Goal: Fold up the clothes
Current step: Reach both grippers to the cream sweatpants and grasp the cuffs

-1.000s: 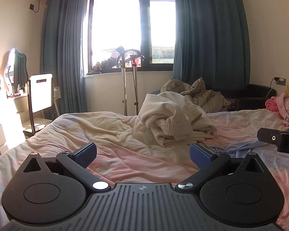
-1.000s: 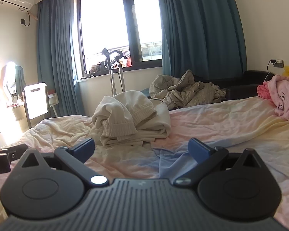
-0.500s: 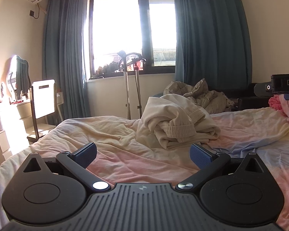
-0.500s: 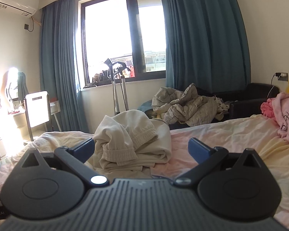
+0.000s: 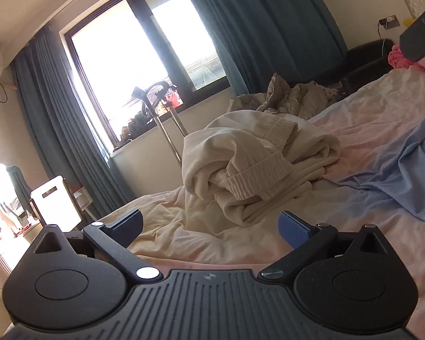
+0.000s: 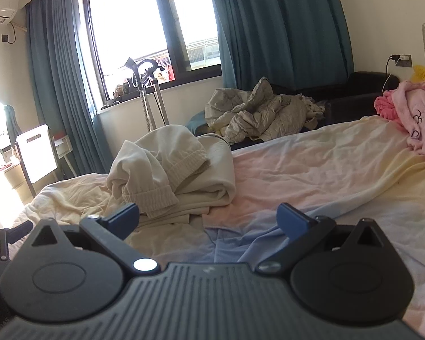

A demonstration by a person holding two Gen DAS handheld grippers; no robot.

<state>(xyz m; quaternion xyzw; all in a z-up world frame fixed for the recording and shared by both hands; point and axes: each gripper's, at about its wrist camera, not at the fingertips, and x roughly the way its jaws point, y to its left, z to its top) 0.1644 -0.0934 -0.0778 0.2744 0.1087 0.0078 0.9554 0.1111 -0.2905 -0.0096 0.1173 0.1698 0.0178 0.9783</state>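
A crumpled cream garment with ribbed cuffs (image 5: 257,170) lies in a heap on the bed; it also shows in the right wrist view (image 6: 170,175). My left gripper (image 5: 211,223) is open and empty, low over the sheet just short of the heap, and the view is tilted. My right gripper (image 6: 208,215) is open and empty, with the heap ahead and to its left. Part of the right gripper's body (image 5: 419,36) shows at the top right of the left wrist view.
The bed sheet (image 6: 325,175) is pastel pink, yellow and blue, and wrinkled. Pink clothes (image 6: 416,110) lie at the right. A grey quilt (image 6: 257,113) lies on a dark sofa behind the bed. A white chair (image 6: 34,150), crutches (image 6: 147,96) and a window stand beyond.
My left gripper has moved closer to the cream heap and rolled, so its view tilts. My right gripper has dipped down towards the sheet. Both stay open.
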